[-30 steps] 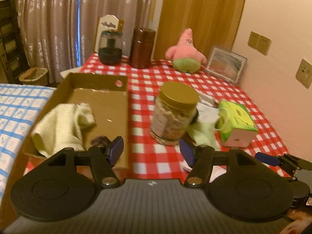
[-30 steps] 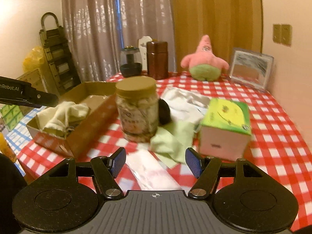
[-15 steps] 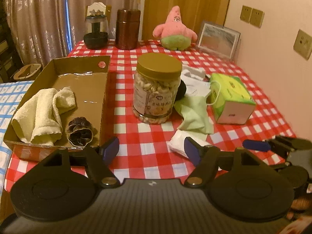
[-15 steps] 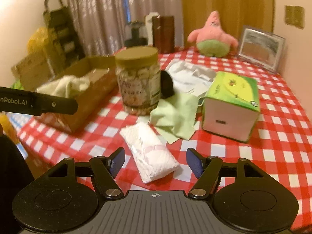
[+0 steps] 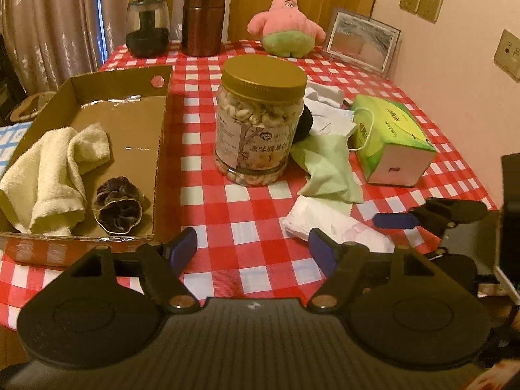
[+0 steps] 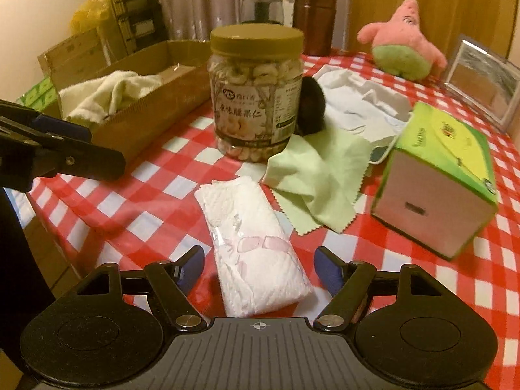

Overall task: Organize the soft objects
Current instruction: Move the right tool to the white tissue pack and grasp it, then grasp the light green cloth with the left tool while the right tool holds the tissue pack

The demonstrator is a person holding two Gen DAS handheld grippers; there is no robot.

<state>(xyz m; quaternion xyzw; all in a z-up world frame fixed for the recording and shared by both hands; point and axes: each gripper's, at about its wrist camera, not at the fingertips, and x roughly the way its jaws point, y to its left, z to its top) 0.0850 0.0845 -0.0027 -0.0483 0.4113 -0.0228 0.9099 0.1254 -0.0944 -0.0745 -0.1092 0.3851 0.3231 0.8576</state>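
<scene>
Black grippers, blue pads, seemingly rubber.

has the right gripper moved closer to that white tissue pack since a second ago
Yes. The right gripper has advanced toward the white tissue pack, which now lies between its open fingers; earlier only the nut jar and table showed ahead.

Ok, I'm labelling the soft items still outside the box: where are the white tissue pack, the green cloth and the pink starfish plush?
white tissue pack (image 6: 256, 247): right wrist view, middle of wrapper.
green cloth (image 6: 320, 175): right wrist view, centre fold.
pink starfish plush (image 5: 286, 24): left wrist view, chest.
</scene>
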